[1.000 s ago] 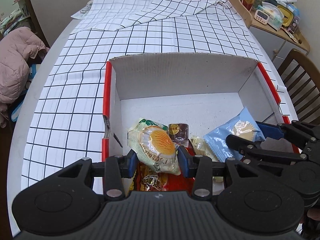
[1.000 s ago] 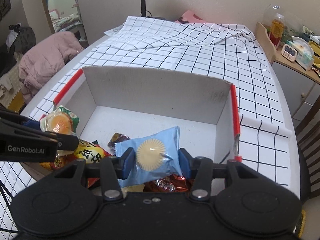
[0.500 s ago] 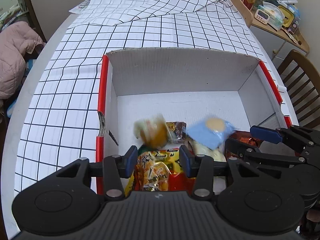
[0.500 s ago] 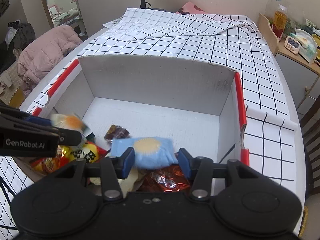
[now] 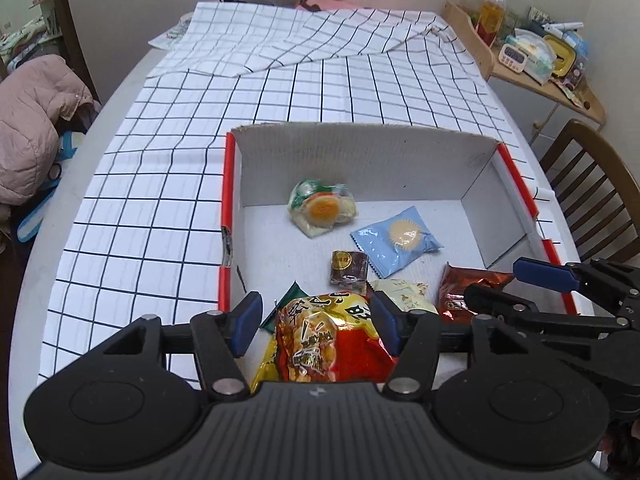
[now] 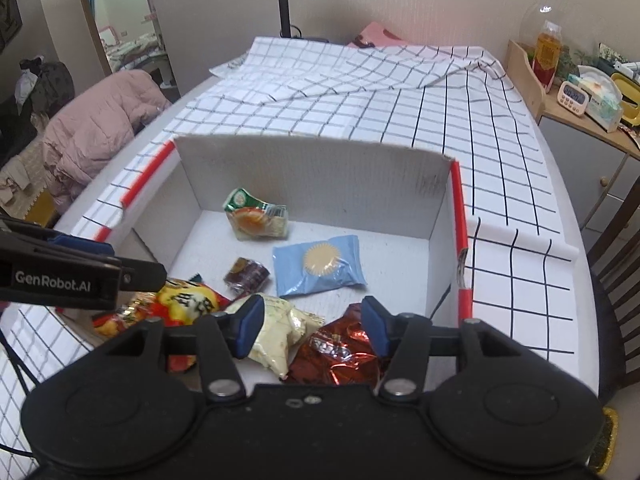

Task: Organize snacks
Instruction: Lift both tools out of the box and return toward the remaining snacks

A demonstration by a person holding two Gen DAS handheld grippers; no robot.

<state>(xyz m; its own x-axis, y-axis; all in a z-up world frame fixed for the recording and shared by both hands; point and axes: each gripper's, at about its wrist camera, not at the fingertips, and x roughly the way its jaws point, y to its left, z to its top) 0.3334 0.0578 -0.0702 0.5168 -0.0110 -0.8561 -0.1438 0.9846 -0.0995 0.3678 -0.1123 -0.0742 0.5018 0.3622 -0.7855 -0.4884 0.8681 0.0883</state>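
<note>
Left wrist view: left gripper (image 5: 316,322) just opened, released; green cake packet (image 5: 323,208) tossed ahead into box (image 5: 360,160); right gripper (image 6: 310,324) likewise empty, blue packet (image 6: 318,266) dropped ahead.

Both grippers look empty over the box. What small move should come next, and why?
Probably lower the right gripper onto the cream packet beneath it. Both grippers' jaws have just been opening, nothing between them; the blue packet already lies on the box floor.

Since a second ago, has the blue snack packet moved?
Yes. The blue snack packet was between the right gripper fingers; its jaws have just been opening, and it now lies on the box floor, nearer the back wall.
</note>
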